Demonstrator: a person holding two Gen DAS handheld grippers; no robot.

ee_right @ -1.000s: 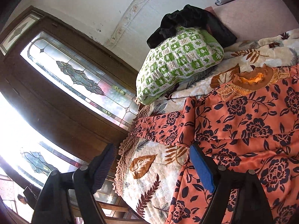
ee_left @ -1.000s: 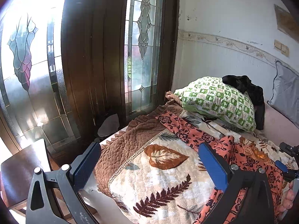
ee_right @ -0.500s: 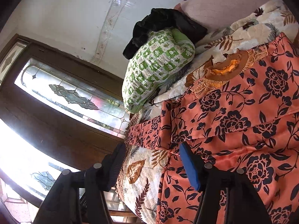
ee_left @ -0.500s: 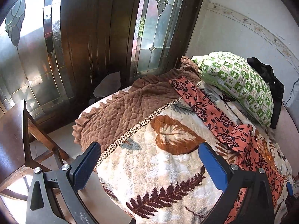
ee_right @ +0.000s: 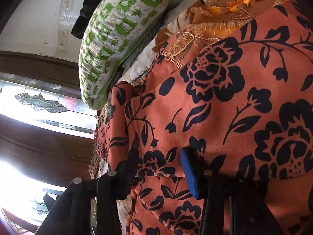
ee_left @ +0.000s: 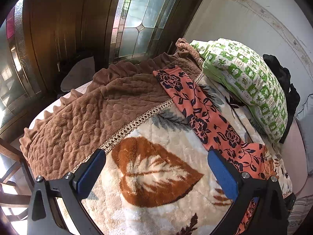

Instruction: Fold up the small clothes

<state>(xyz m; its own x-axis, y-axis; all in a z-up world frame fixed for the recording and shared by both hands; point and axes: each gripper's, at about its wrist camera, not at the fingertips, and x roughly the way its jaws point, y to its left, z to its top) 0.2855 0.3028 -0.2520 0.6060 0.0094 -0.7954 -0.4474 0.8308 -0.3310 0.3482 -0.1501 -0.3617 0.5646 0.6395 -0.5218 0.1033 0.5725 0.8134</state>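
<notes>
An orange garment with dark flowers [ee_right: 225, 105] lies spread on the bed; its gold-trimmed neckline [ee_right: 232, 7] is at the far end. In the left wrist view one long sleeve [ee_left: 197, 107] stretches across the blanket toward the window. My left gripper [ee_left: 156, 168] is open and empty above the leaf-print blanket [ee_left: 156, 172], to the left of the sleeve. My right gripper [ee_right: 158, 166] is open and low over the garment's body, with a fold of the cloth between its blue-padded fingers [ee_right: 188, 174].
A green-and-white pillow [ee_left: 246, 84] lies at the head of the bed with black cloth [ee_left: 281, 74] behind it. A brown quilted cover [ee_left: 101, 105] drapes the bed's left edge. A stained-glass door [ee_left: 137, 17] and a wooden chair [ee_left: 11, 176] stand beside the bed.
Both grippers have moved down closer to the bed. The right gripper's fingers have drawn closer together over the garment. The left gripper has tilted down over the blanket.
</notes>
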